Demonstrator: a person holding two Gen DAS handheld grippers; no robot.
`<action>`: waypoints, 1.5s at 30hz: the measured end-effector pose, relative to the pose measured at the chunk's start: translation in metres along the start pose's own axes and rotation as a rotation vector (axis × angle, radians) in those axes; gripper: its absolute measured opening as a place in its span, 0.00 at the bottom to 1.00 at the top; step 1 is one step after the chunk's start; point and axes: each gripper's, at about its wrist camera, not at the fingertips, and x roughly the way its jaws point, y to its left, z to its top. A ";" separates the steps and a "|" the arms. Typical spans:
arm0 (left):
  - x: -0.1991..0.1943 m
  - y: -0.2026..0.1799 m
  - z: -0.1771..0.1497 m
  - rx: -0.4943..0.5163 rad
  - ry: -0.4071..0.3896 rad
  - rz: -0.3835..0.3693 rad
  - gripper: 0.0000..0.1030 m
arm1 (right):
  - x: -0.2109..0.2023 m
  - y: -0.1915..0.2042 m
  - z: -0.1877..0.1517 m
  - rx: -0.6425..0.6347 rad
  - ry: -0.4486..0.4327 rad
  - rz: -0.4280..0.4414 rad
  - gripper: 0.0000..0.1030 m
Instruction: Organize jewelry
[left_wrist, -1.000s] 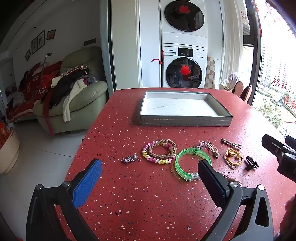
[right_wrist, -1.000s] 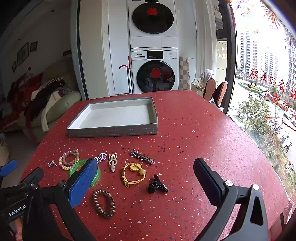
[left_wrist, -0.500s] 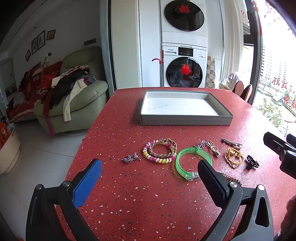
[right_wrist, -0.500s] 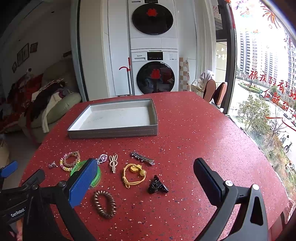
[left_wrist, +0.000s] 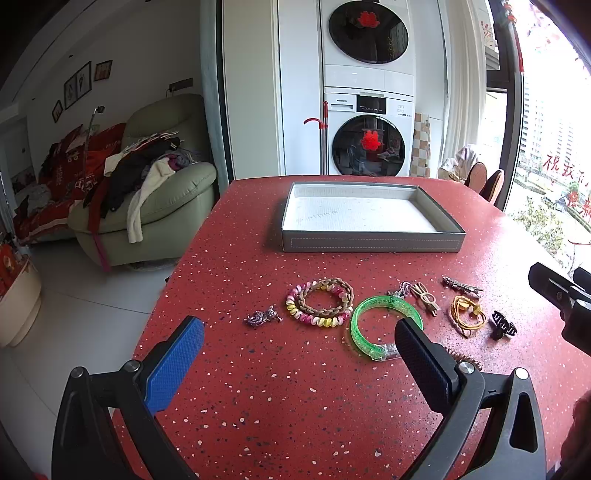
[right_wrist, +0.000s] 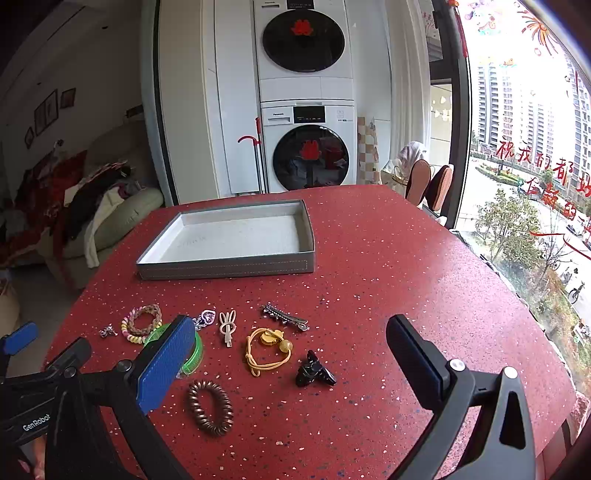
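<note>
A grey tray (left_wrist: 369, 243) with a white floor stands at the back of the red table (left_wrist: 295, 387); it also shows in the right wrist view (right_wrist: 225, 268). In front lie a row of pieces: a silver charm (left_wrist: 261, 316), a braided and beaded bracelet pair (left_wrist: 320, 302), a green bangle (left_wrist: 384, 326), a beige bunny clip (right_wrist: 227, 325), a silver barrette (right_wrist: 284, 316), a yellow hair tie (right_wrist: 266, 349), a black claw clip (right_wrist: 314, 371) and a brown coil tie (right_wrist: 209, 406). My left gripper (left_wrist: 299, 369) is open and empty, short of the bracelets. My right gripper (right_wrist: 291, 363) is open and empty around the claw clip area.
The table's left edge drops to a white floor (left_wrist: 74, 325). A green armchair (left_wrist: 155, 206) piled with clothes stands left. Stacked washing machines (left_wrist: 369, 110) stand behind the table. Chairs (right_wrist: 428, 184) and a window are at the right.
Both grippers have drifted slightly; the jewelry looks marginally lower and nearer in the right wrist view. Nothing was grasped or moved.
</note>
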 end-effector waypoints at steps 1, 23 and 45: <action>0.000 0.000 0.000 0.000 0.000 -0.001 1.00 | 0.000 0.000 0.000 0.000 0.000 0.000 1.00; -0.001 -0.001 -0.003 0.004 0.000 0.002 1.00 | -0.001 -0.003 -0.001 0.008 -0.006 0.002 1.00; -0.001 -0.003 -0.002 0.002 0.006 -0.002 1.00 | -0.003 0.000 0.000 0.009 -0.010 0.005 1.00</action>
